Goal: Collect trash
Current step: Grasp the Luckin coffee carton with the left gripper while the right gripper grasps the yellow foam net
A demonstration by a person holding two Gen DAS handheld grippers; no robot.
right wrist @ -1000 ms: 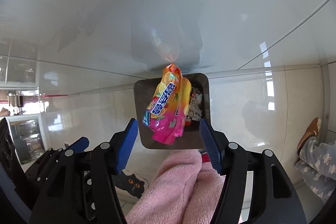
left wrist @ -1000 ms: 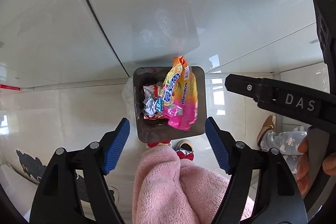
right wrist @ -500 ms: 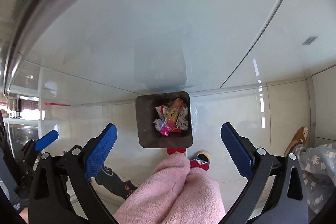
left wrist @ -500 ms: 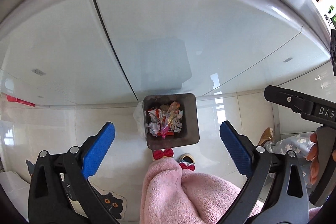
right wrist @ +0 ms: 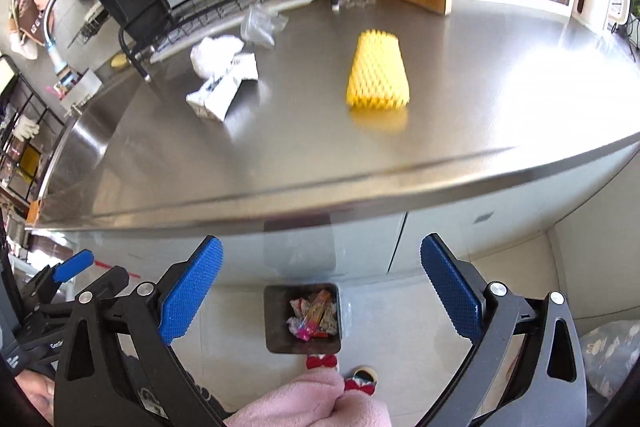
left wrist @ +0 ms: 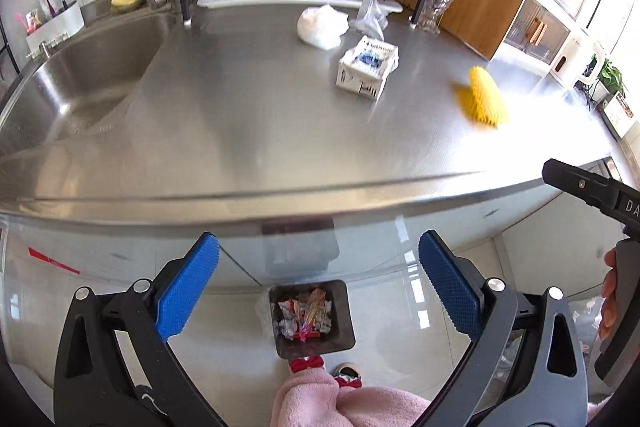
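Pink-and-yellow wrapper (left wrist: 310, 311) has dropped into the bin (left wrist: 344, 315) below my left gripper (left wrist: 316, 285) and right gripper (right wrist: 320, 285), both now spread and raised; trash remains ahead on the surface (left wrist: 260, 131).

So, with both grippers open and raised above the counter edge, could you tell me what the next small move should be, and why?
Probably reach the right gripper forward to the yellow foam net. It lies nearest on that side of the steel counter, both grippers are empty, and the bin on the floor already holds wrappers.
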